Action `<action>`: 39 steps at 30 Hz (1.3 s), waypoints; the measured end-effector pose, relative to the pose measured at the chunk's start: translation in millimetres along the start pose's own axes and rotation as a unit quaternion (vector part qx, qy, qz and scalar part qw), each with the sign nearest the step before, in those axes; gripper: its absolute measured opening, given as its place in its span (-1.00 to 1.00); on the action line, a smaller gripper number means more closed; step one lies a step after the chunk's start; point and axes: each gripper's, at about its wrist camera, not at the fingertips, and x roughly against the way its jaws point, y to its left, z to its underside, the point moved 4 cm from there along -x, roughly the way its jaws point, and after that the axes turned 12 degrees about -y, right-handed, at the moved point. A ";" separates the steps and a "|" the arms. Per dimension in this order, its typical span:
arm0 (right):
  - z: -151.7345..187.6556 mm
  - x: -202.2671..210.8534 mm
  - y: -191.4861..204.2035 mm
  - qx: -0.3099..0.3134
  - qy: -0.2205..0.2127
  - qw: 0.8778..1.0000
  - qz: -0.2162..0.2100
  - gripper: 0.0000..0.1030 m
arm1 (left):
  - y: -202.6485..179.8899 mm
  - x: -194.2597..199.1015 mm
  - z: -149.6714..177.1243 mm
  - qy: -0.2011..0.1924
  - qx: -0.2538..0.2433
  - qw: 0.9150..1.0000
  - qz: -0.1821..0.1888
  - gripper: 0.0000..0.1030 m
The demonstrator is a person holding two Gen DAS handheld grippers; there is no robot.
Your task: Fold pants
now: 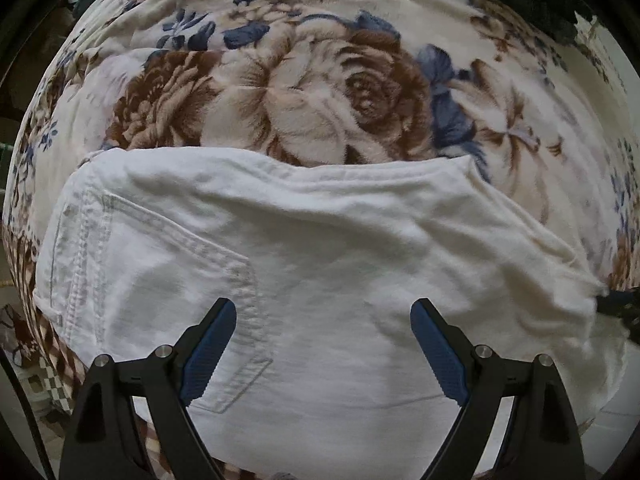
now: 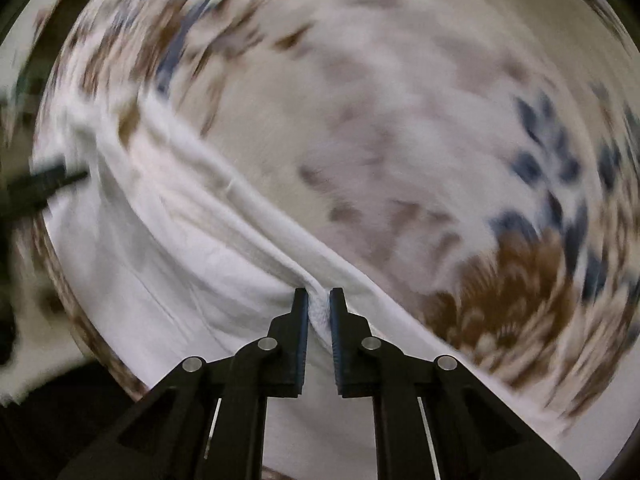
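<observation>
Pants [image 2: 168, 280] pinched in right tongs [image 2: 319, 294], on blanket [image 1: 320, 80].

From where I stand, no word, label, brand or number can be read on the white pants [image 1: 320, 280] or on the flowered blanket [image 1: 320, 80] under them.

A plush blanket [image 1: 320, 92] printed with brown roses and blue leaves on cream covers the supporting surface. White pants [image 1: 320, 280] lie spread directly on it, back pocket up.
</observation>
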 end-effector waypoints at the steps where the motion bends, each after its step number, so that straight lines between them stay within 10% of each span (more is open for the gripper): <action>1: 3.0 2.0 -12.9 -0.059 -0.005 0.998 -0.017 -0.79 | 2.6 -2.6 0.3 0.003 0.000 1.000 -0.003 0.73; 5: 12.7 -8.4 -53.0 -0.215 -0.010 0.975 -0.058 -0.79 | 13.6 -11.2 3.6 0.012 0.004 1.000 -0.013 0.73; 8: 29.6 -26.1 -87.9 -0.391 0.025 0.909 -0.140 -0.74 | 22.0 -11.3 3.0 0.013 0.008 1.000 -0.018 0.73; 10: 33.1 -25.4 -92.5 -0.414 0.035 0.894 -0.168 -0.71 | 25.8 -8.7 1.4 0.011 0.011 1.000 -0.018 0.73; 14: 15.8 17.5 -80.5 -0.257 0.005 0.965 -0.054 0.11 | 22.4 -0.8 -2.2 0.005 0.013 1.000 -0.012 0.73; 17: 0.8 44.0 -68.3 -0.209 -0.023 0.977 -0.014 0.11 | 16.6 7.6 -7.2 0.002 0.023 1.000 0.008 0.73; 23: -58.6 33.1 21.2 -0.171 -0.052 0.964 -0.196 0.11 | 8.8 17.4 -30.4 0.027 0.067 0.996 0.058 0.73; 27: -82.3 -6.1 68.5 -0.115 -0.032 0.957 -0.264 0.11 | 8.9 5.9 -55.8 0.093 0.147 0.978 0.112 0.73; 30: -82.9 -23.4 90.3 -0.072 -0.033 0.965 -0.250 -0.03 | 16.8 -2.5 -70.3 0.127 0.182 0.966 0.130 0.73; 32: -82.3 -24.4 105.0 -0.058 -0.052 0.965 -0.250 -0.74 | 12.0 -4.9 -73.2 0.146 0.181 0.963 0.133 0.73; 39: -58.2 -9.6 126.3 -0.052 -0.094 0.961 -0.255 -0.82 | -33.3 -23.5 -67.4 0.207 0.086 0.967 0.122 0.73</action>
